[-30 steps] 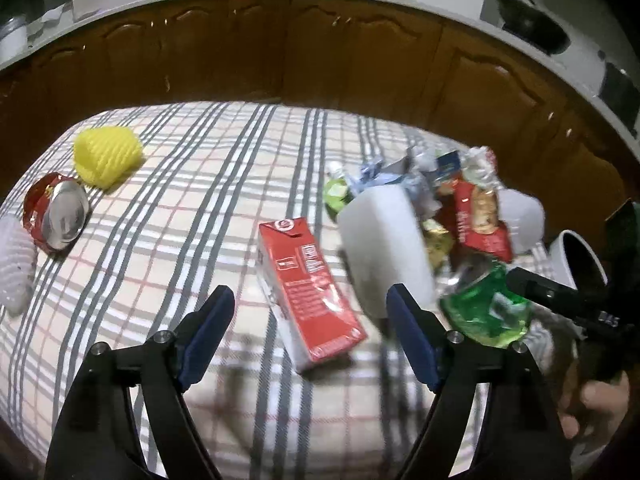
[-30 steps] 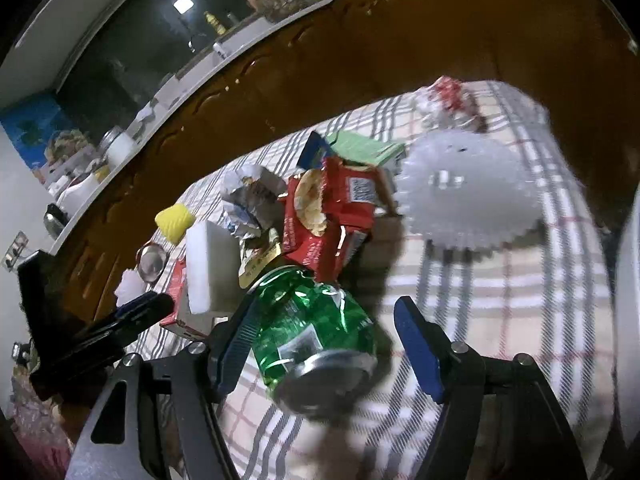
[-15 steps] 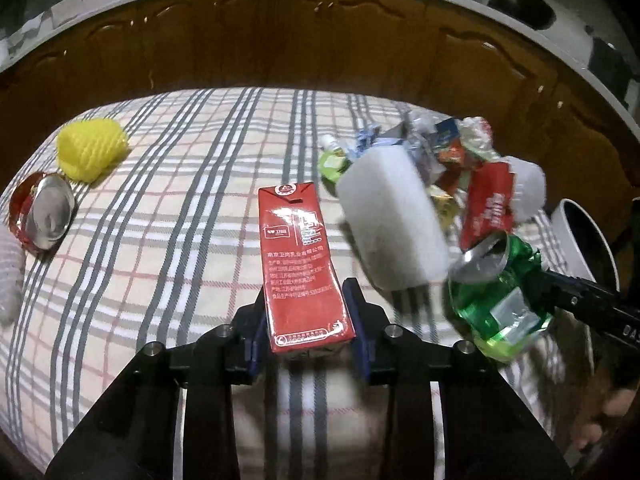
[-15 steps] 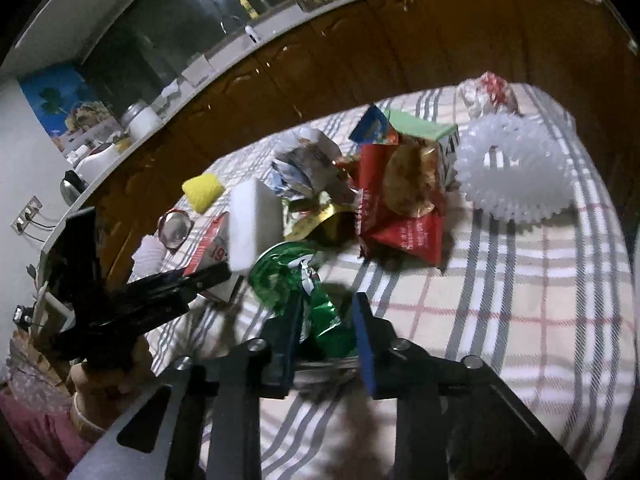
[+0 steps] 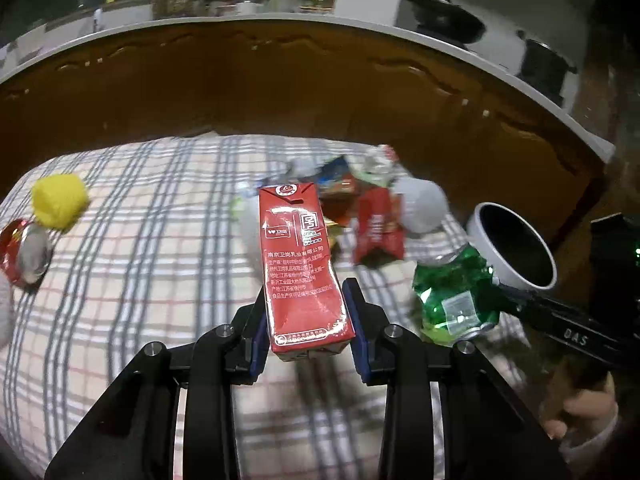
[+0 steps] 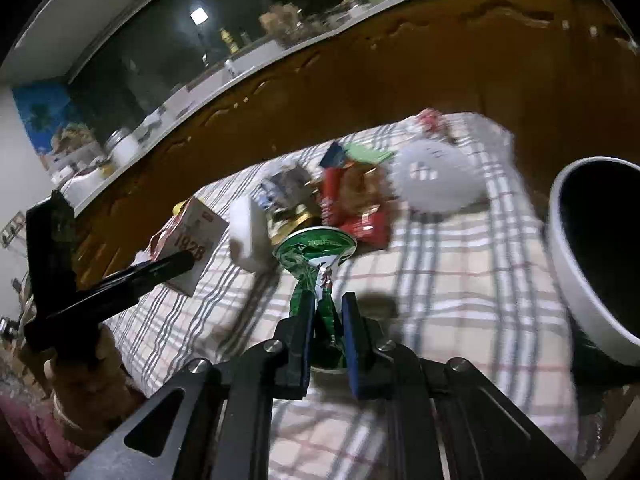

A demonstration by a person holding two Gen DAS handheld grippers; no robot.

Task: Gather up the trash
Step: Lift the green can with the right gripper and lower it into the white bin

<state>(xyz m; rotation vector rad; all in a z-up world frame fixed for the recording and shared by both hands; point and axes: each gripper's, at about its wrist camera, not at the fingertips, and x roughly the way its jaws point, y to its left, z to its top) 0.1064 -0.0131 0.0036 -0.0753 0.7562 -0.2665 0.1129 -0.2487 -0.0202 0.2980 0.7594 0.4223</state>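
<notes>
My left gripper is shut on a red milk carton and holds it above the checked tablecloth; the carton also shows in the right wrist view. My right gripper is shut on a crushed green can, lifted off the cloth; the can also shows in the left wrist view, close to the rim of a white bin. In the right wrist view the bin stands at the right edge of the table.
A pile of wrappers with a red snack bag, a white foam block and a white spiky ball lies mid-table. A yellow sponge and a red can sit at the left. Brown cabinets stand behind.
Both grippers closed, the left on the carton and the right on the green can, and lifted them. The can has been squeezed flat and moved toward the white bin.
</notes>
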